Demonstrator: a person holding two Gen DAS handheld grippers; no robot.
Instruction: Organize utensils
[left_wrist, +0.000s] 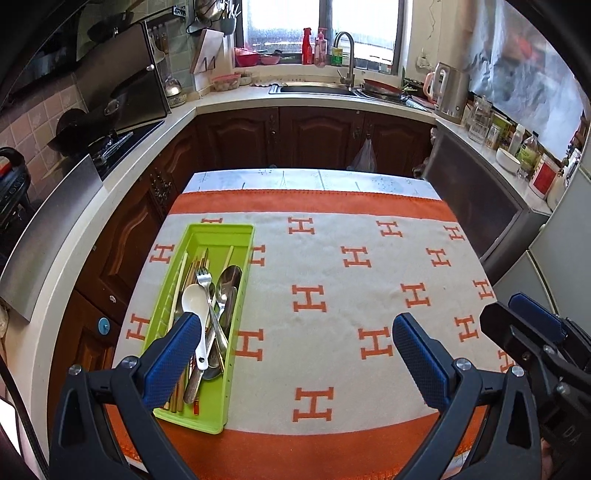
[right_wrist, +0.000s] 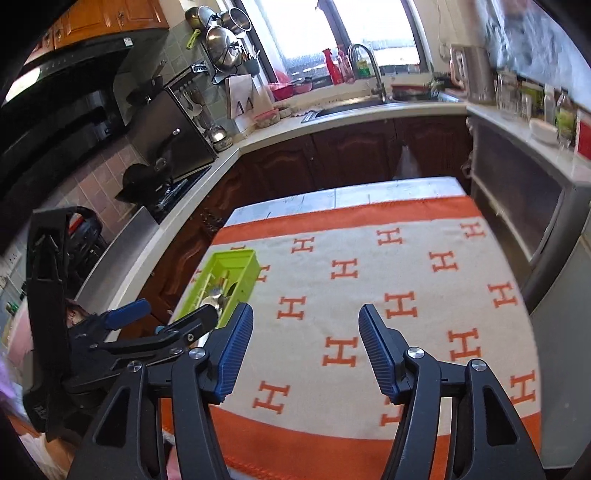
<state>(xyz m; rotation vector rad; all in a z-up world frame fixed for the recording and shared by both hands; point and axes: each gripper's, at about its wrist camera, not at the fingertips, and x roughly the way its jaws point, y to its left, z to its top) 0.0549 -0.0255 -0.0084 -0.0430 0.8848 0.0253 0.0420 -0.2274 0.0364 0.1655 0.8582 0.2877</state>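
A lime-green utensil tray (left_wrist: 243, 236) (right_wrist: 245, 271) lies lengthwise on the left part of the H-patterned cloth (left_wrist: 332, 266). Inside it lie a white spoon (left_wrist: 195, 299), a metal fork (left_wrist: 204, 276), a large metal spoon (left_wrist: 229, 279) and several chopsticks (left_wrist: 184, 269). My left gripper (left_wrist: 297, 325) (right_wrist: 173, 312) hovers open above the table. Its left finger sits over the tray's near half, and nothing is between its pads. To the right my right gripper (right_wrist: 306, 314) (left_wrist: 509, 308) is held open over bare cloth, with nothing between its fingers.
The cloth-covered table (right_wrist: 388, 192) stands in a U-shaped kitchen. A stove with a black pan (left_wrist: 92, 125) is on the left counter and a sink with tap (left_wrist: 345, 55) is at the back. A grey cabinet (left_wrist: 480, 199) stands close to the right edge.
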